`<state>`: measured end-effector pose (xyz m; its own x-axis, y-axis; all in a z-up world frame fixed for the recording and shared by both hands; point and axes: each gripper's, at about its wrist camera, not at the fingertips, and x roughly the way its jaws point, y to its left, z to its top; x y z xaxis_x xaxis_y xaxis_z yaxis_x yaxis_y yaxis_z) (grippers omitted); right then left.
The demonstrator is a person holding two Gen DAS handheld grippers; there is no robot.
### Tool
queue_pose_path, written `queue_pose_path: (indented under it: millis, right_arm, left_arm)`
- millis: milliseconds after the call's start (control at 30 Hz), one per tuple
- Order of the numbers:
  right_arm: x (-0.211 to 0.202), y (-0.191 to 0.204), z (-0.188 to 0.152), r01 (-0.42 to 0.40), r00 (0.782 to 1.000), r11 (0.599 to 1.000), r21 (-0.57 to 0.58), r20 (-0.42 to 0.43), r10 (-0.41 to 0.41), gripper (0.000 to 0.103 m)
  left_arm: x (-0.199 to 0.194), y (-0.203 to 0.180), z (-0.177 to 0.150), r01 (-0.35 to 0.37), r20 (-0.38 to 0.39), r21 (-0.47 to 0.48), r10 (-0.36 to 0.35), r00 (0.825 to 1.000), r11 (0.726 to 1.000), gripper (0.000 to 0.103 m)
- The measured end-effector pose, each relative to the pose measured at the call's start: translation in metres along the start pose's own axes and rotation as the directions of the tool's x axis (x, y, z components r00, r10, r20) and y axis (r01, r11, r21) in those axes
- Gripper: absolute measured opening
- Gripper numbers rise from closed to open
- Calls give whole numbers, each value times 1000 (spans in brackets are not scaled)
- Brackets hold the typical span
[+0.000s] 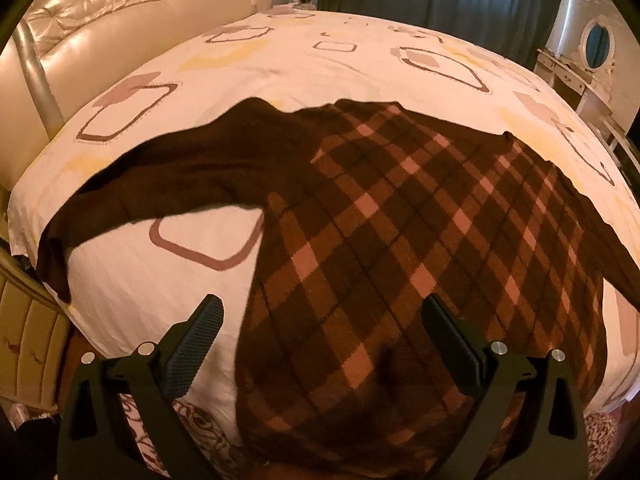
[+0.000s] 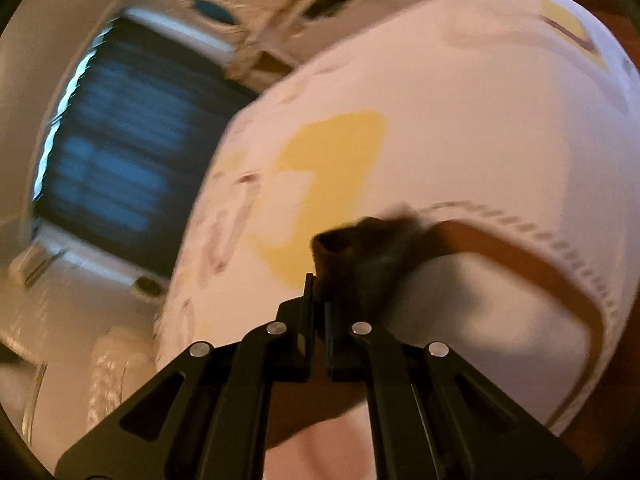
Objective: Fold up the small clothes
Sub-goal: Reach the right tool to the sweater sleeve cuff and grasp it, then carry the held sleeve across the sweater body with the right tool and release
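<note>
Left claw [image 1: 322, 322] gapes over knitted argyle sweater [image 1: 400, 220]; right claw [image 2: 318, 284] pinches its cuff (dark, ribbed).

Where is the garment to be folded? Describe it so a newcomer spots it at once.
Start at the bed, under a pale sheet printed with brown rounded squares and yellow patches. Spread flat across its near half lies the sweater, with one long sleeve stretched toward the padded headboard. It is the only dark thing on the sheet: a brown-and-pink plaid body with plain dark brown sleeves.

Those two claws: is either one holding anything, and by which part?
The right claw pinches a dark cuff-like end of the sweater. The left claw holds nothing.
</note>
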<state>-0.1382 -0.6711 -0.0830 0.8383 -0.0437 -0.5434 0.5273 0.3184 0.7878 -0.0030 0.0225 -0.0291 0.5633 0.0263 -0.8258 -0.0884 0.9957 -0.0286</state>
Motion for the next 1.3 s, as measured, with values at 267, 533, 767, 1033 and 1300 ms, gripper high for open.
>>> queue_pose_path:
  millis: [267,533,767,1033,1300]
  right_arm:
    - [-1,161,-100,-260,959,908,-327,-200,202,3]
    - [29,285,-264,-472,852,721,-507,-474,224,3]
    - [63,327,-405,-552,757,612,-567,-648,83,3]
    - [87,319,-511,-587,674,546,-598,-734,-81,3]
    - [100,315,-555,-582,656,495,-645,-732,-183,5]
  left_arm:
    - [-10,20,6,2,36,15,-3,999,1000,99]
    - [-21,59,9,13,69,1,-13,998,1000,99]
    - [-19,84,4,29,69,-29,-27,997,999,99]
    - [-15,96,2,62,72,-55,-58,996,997,99]
    - [-7,105,1,84,55,-91,-79,995,992,99]
